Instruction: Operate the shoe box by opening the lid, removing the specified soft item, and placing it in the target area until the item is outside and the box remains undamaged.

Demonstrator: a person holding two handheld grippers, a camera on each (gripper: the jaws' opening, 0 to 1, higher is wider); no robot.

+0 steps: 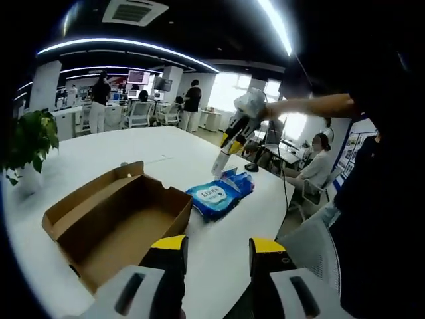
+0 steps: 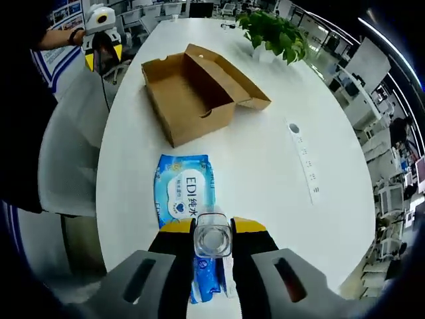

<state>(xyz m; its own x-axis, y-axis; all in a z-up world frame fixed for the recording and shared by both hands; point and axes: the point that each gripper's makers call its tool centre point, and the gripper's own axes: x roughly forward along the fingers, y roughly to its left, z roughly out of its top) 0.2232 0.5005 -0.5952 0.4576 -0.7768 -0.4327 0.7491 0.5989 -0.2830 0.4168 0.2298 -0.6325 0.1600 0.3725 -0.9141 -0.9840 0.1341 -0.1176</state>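
Note:
The brown cardboard shoe box (image 1: 119, 219) (image 2: 192, 93) lies open on the white table with its lid folded back, and its inside looks bare. A blue soft pack of wet wipes (image 1: 219, 193) (image 2: 184, 193) lies flat on the table beside the box. My right gripper (image 2: 212, 229) (image 1: 224, 154) hovers just above the pack's end, shut on a small clear plastic container (image 2: 212, 242). My left gripper (image 1: 218, 244) (image 2: 103, 56) stands open at the near side of the box, nothing between its yellow-tipped jaws.
A potted plant (image 1: 30, 143) (image 2: 275, 33) stands at the table's far end. A white power strip (image 2: 305, 159) lies along one side. A grey chair (image 2: 66, 153) sits against the table edge. People stand and sit at desks (image 1: 143, 109) in the background.

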